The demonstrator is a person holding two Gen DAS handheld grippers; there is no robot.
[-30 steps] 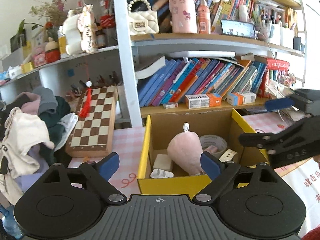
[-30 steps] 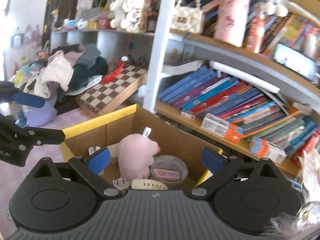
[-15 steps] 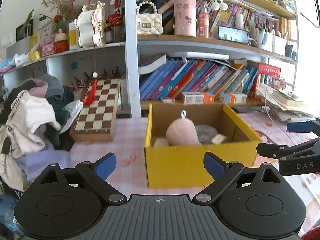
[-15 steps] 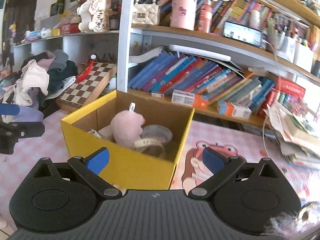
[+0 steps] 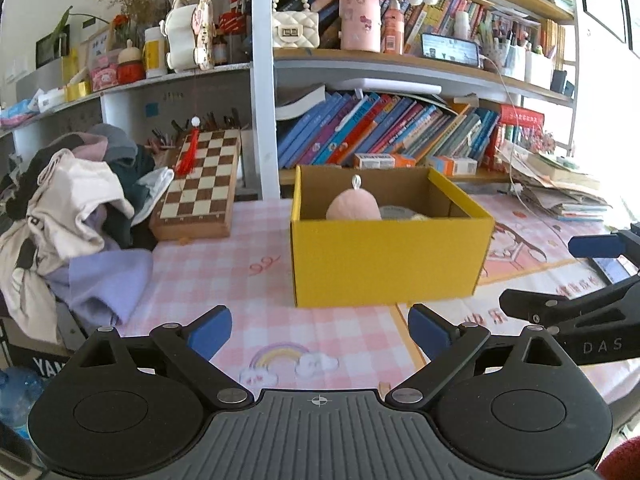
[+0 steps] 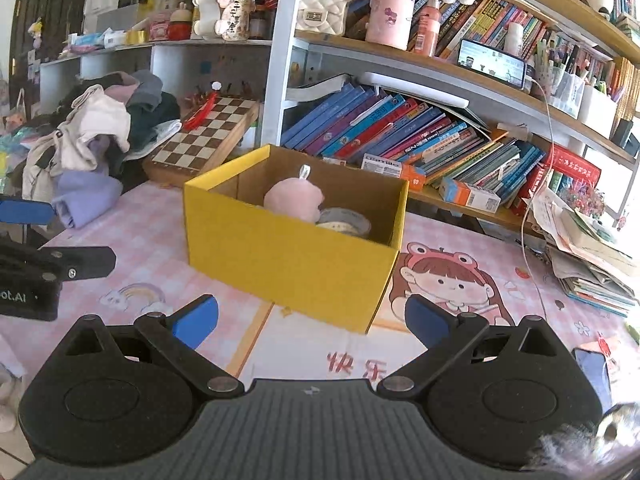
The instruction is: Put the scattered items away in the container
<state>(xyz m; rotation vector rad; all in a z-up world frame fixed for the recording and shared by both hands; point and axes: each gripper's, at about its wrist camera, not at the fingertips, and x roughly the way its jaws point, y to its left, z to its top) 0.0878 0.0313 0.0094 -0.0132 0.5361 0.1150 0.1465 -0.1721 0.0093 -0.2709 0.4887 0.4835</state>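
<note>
A yellow cardboard box (image 5: 386,260) (image 6: 280,256) stands on the pink patterned tabletop. Inside it sit a pink plush toy (image 5: 353,207) (image 6: 293,199) and a roll of tape (image 6: 344,220); other contents are hidden by the front wall. My left gripper (image 5: 320,330) is open and empty, held back from the box over the checked cloth. My right gripper (image 6: 312,320) is open and empty too, in front of the box's near corner. Each gripper shows at the edge of the other's view.
A chessboard (image 5: 200,184) leans behind the box on the left, beside a heap of clothes (image 5: 72,216). Bookshelves (image 6: 400,128) line the back. A stack of papers (image 6: 592,252) and a phone (image 6: 592,368) lie at the right.
Both grippers have pulled back from above the box, which now looks smaller and farther away. More tabletop shows in front of it. The jaws stay apart and empty.
</note>
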